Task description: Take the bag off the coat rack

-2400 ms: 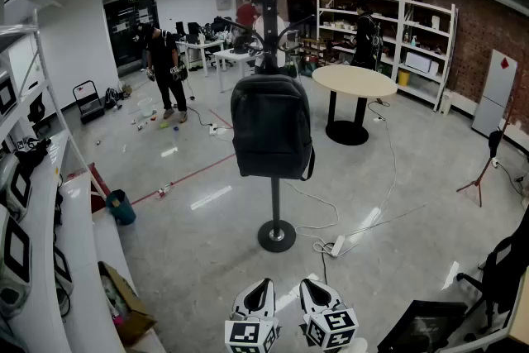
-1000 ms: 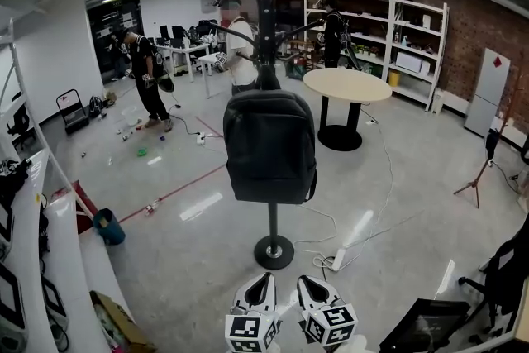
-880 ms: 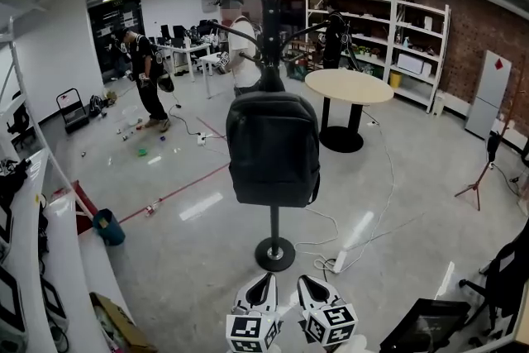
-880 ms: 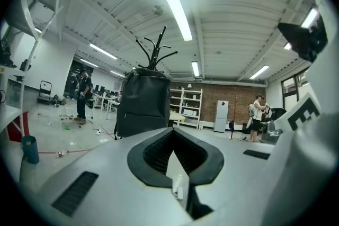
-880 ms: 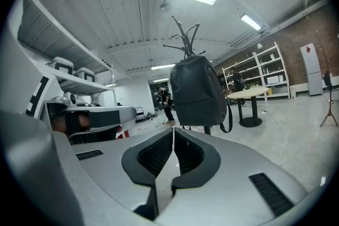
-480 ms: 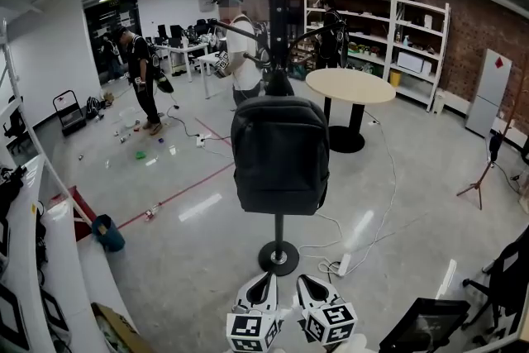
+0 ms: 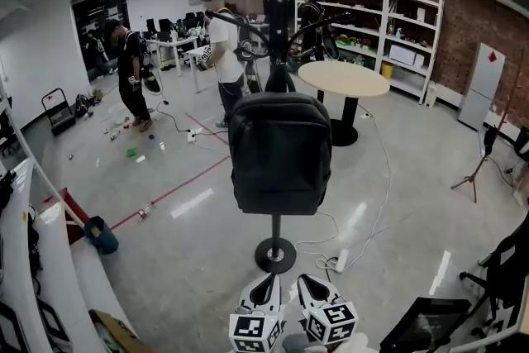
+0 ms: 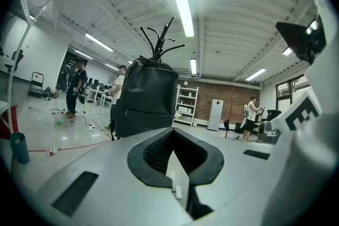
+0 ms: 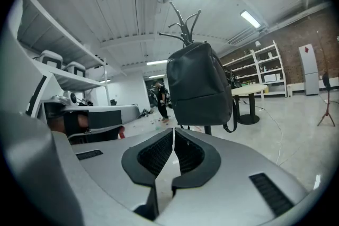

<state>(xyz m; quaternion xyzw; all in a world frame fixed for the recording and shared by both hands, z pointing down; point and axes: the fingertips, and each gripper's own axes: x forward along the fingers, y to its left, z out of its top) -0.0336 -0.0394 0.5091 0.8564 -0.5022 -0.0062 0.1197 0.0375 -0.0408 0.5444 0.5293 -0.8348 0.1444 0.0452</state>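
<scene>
A black backpack (image 7: 279, 153) hangs by its top loop from a black coat rack (image 7: 275, 248) that stands on a round base in the middle of the floor. The backpack (image 8: 143, 98) fills the middle of the left gripper view, and the backpack (image 9: 202, 84) shows likewise in the right gripper view. Both grippers are low at the bottom of the head view, side by side, well short of the bag. My left gripper (image 7: 263, 291) is shut with nothing in it. My right gripper (image 7: 312, 290) is shut and empty too.
A round beige table (image 7: 343, 78) stands behind the rack on the right. White cables and a power strip (image 7: 340, 259) lie by the rack's base. Two people (image 7: 221, 45) stand at the back left. White shelving (image 7: 58, 260) runs along the left; a black chair (image 7: 504, 269) is at right.
The head view has drawn closer to the rack, so the backpack looks larger. A person in a white shirt has walked in behind the rack. Both grippers stay low and shut.
</scene>
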